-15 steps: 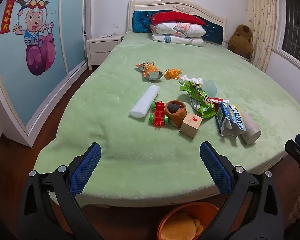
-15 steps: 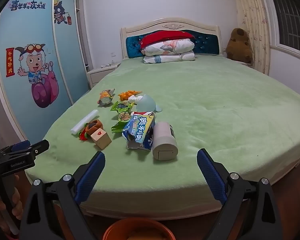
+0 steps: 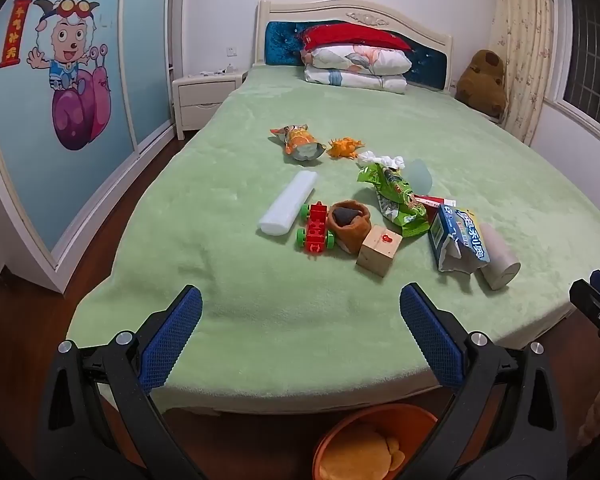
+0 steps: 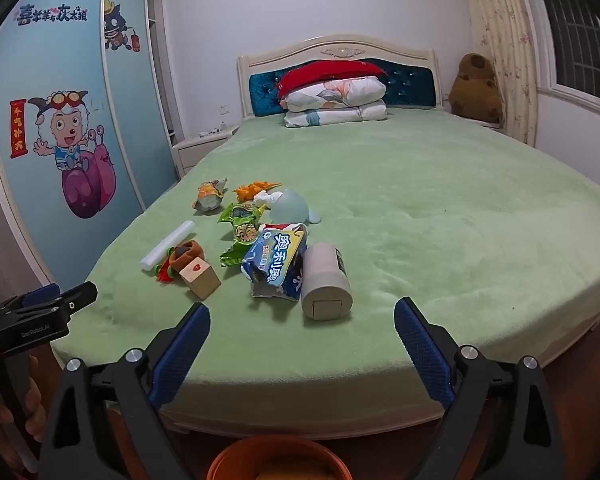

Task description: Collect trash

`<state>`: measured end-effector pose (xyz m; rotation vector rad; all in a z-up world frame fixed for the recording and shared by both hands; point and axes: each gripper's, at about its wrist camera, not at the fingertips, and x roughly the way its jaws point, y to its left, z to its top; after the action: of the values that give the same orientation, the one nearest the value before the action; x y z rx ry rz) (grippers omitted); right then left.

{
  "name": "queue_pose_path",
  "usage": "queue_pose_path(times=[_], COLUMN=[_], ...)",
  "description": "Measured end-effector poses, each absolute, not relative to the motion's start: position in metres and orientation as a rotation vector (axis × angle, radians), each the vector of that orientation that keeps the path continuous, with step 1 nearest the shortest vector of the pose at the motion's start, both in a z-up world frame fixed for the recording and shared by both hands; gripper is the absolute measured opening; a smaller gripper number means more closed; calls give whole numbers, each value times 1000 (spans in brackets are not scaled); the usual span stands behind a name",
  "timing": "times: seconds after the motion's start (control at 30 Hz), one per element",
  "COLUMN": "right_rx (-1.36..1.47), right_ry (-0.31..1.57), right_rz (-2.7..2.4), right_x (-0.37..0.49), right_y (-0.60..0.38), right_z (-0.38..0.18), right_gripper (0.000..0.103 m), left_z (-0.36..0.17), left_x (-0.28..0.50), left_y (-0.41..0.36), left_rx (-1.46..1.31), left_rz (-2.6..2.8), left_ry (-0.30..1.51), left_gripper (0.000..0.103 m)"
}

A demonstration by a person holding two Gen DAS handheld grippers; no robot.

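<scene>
Trash and toys lie mixed on the green bed [image 3: 260, 288]. I see a torn blue snack box [image 3: 458, 238] [image 4: 276, 264], a green wrapper [image 3: 398, 198] [image 4: 240, 232], an orange wrapper [image 3: 300, 144] [image 4: 210, 196], crumpled white tissue [image 3: 382, 159] and a white foam tube [image 3: 288, 208] [image 4: 168, 244]. An orange bin [image 3: 374, 444] [image 4: 278, 460] stands on the floor below the bed's near edge. My left gripper [image 3: 300, 308] and my right gripper [image 4: 302, 320] both stand open and empty, short of the bed's edge.
Among the trash are a red toy car [image 3: 316, 230], a brown sock [image 3: 348, 220], a wooden block [image 3: 379, 250], a beige cylinder [image 4: 326, 286] and an orange toy dinosaur [image 3: 345, 147]. Pillows [image 3: 356, 64], a nightstand [image 3: 202, 98] and a wardrobe [image 3: 60, 100] surround the bed.
</scene>
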<state>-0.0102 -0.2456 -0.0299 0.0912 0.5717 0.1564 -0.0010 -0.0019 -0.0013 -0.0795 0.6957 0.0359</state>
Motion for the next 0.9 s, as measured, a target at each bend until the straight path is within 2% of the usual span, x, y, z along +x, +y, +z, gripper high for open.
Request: queue_pose_path(times=[0.9], right_rx=[123], right_ry=[579], right_rz=[164], right_x=[-14], right_y=[-253], right_z=[-31], right_gripper=[92], left_z=[1], left_x=[-8], left_y=[-9], left_rx=[-81], left_rz=[29], left_ry=[696], left_gripper=[97])
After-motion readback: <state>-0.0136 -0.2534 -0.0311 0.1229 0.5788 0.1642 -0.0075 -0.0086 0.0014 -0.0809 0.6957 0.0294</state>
